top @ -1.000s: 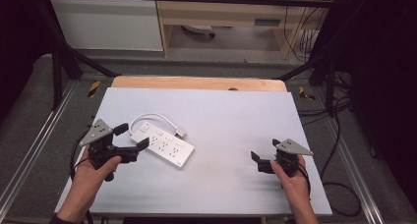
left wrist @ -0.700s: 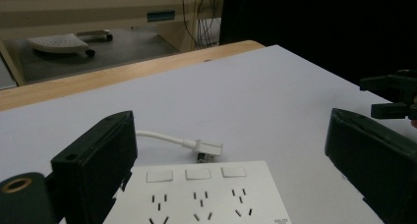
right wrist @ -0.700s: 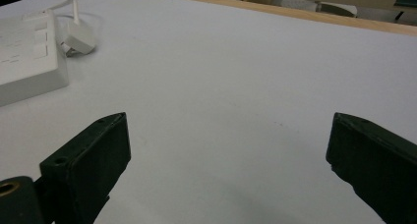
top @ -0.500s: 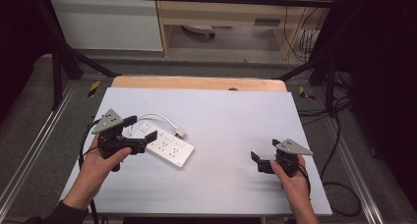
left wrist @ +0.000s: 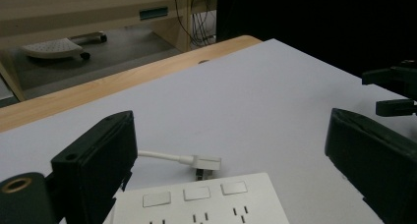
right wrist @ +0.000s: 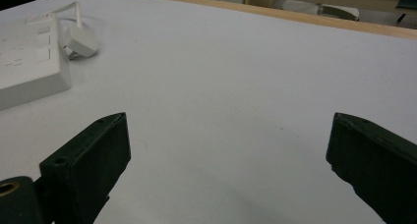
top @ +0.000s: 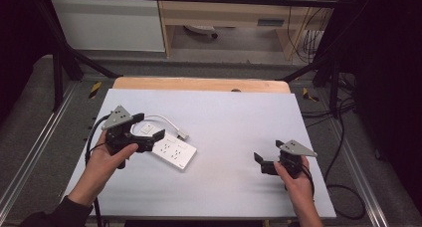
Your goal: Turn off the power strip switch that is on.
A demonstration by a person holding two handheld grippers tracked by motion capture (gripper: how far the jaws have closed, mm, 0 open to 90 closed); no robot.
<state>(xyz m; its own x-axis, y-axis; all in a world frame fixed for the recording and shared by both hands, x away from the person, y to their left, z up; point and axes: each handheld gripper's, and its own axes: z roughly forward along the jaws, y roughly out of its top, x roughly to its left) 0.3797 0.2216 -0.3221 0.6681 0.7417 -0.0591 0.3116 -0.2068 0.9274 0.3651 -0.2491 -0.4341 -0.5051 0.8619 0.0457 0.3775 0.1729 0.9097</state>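
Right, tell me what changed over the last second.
The left gripper moved forward and up the table, over the near end of the white power strip, open, gripping nothing. The strip, its plug, and the right gripper, open above the table, stayed put.

White power strip point(top: 174, 151), white plug point(left wrist: 206, 163); black left gripper point(top: 152, 132); pale grey table point(top: 234, 117).
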